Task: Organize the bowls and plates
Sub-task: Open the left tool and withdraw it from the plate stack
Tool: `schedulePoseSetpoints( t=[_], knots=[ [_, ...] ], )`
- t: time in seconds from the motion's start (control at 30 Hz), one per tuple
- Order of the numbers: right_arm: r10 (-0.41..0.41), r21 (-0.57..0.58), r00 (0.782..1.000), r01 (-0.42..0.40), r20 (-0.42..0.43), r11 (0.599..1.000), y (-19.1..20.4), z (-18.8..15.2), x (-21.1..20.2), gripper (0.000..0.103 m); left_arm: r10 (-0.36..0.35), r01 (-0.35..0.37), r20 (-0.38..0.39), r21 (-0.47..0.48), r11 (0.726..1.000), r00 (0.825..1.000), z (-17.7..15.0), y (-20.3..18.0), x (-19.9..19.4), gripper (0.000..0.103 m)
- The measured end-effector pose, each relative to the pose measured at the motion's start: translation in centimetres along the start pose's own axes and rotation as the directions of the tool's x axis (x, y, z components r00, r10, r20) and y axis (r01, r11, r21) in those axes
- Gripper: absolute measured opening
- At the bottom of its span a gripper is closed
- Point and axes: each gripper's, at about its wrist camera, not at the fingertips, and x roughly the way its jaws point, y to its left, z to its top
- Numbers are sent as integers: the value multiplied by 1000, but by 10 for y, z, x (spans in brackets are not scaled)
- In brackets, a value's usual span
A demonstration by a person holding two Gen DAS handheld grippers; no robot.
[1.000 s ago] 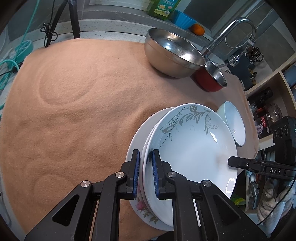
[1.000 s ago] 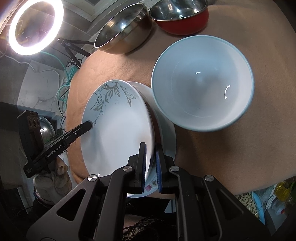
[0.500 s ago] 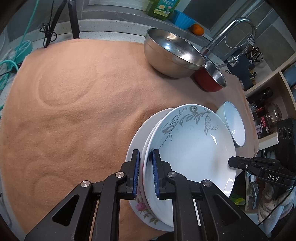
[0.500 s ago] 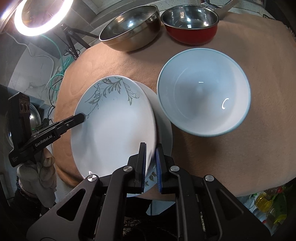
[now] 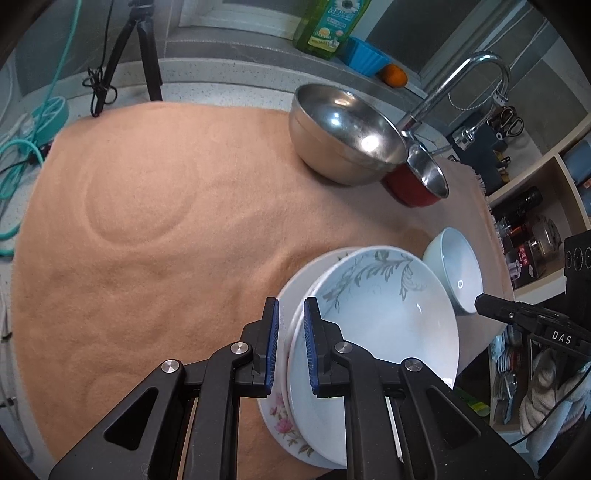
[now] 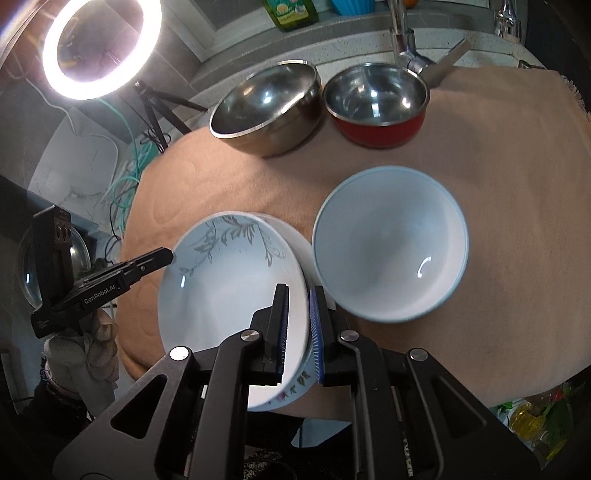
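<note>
Both the left gripper (image 5: 290,347) and the right gripper (image 6: 298,330) have jaws clamped on opposite rims of two stacked plates (image 5: 384,321) at the surface's near edge. The white bowl (image 6: 391,254) beside them is empty. The cloth (image 5: 147,221) to the left lies bare.

We read "DAS" in white letters on the black body of the right hand-held gripper (image 5: 480,303) where it shows in the left wrist view. In the right wrist view we read "GenRobot.AI" on the left hand-held gripper (image 6: 168,254). The print on the green bottle (image 5: 332,26) is too small for us to read.
</note>
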Motion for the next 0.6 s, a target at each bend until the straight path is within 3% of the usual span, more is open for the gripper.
schedulePoseSetpoints(
  t=[0.2,0.33,0.6],
  knots=[
    [9,1,999,-10,50,1000,1,22,-4,13,3,-3,40,-14,1000,999,24,6,-6,12],
    [18,4,995,-19,93,1000,8,37,-2,36,5,-4,71,-22,1000,997,41,9,-10,12],
    [57,45,991,-63,123,997,18,73,12,37,-18,21,103,-36,999,994,81,10,-5,12]
  ],
)
